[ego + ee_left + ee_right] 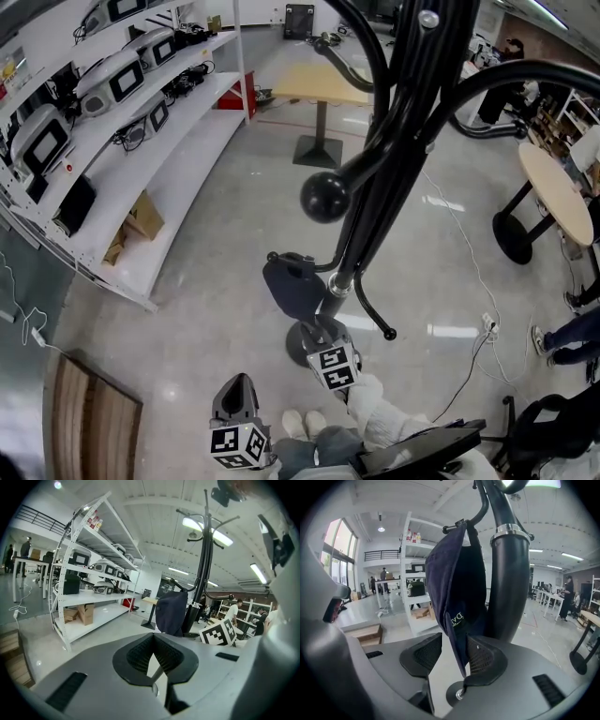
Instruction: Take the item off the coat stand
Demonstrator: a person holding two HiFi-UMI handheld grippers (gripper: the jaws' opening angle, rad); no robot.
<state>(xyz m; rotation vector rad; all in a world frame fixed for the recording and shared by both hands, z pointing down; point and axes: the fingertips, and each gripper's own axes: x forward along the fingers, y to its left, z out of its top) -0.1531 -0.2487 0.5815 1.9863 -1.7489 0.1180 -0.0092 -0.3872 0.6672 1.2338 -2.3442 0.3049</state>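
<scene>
A navy cap (292,286) hangs from a low hook of the black coat stand (375,202), close to its pole. My right gripper (317,330) reaches up under the cap. In the right gripper view its jaws (454,656) stand wide open, and the cap's lower edge (457,583) hangs between them. The edge lies by the right-hand pad and well apart from the left-hand one, with the pole (508,583) just behind. My left gripper (234,386) is held lower and to the left, away from the stand. It is shut (153,652) on nothing, with the cap (171,611) in the distance.
A white shelving rack (141,159) with devices runs along the left, with cardboard boxes (136,225) under it. A square table (319,89) stands behind the coat stand and a round table (553,192) at the right. Cables and a power strip (487,323) lie on the floor. Upper hooks (323,197) jut out overhead.
</scene>
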